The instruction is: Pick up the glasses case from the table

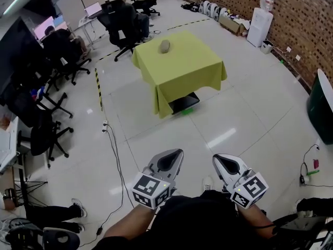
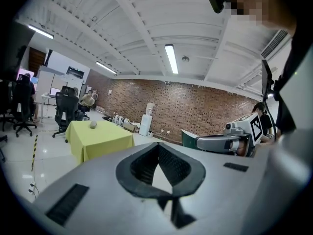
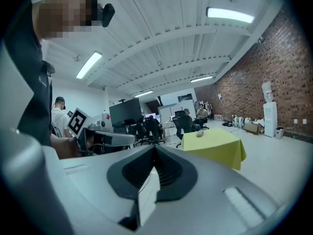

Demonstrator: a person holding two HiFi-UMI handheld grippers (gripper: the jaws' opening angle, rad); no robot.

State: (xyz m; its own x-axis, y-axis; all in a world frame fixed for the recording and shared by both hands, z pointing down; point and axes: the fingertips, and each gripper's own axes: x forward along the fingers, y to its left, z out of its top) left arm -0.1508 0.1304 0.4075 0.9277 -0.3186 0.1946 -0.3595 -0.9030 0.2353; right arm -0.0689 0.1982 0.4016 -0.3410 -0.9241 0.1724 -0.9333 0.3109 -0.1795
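Note:
The glasses case [image 1: 165, 46], a small grey oval, lies near the far side of a table draped in a yellow-green cloth [image 1: 182, 69], several steps ahead of me across the floor. Both grippers are held low in front of my body, far short of the table. My left gripper [image 1: 176, 153] is shut and empty, and so is my right gripper [image 1: 218, 160]. In the left gripper view the glasses case [image 2: 93, 124] shows as a small shape on the table [image 2: 100, 138] beyond the closed left gripper [image 2: 158, 147]. The right gripper view shows the glasses case [image 3: 199, 133] past the closed right gripper [image 3: 154, 149].
Office chairs [image 1: 49, 134] and desks with seated people [image 1: 122, 14] line the left and far side. A cable [image 1: 112, 150] and striped floor tape [image 1: 98, 87] run along the left. A brick wall [image 1: 270, 14] with a water dispenser [image 1: 259, 25] stands at the right. A dark base [image 1: 183, 103] sits under the table.

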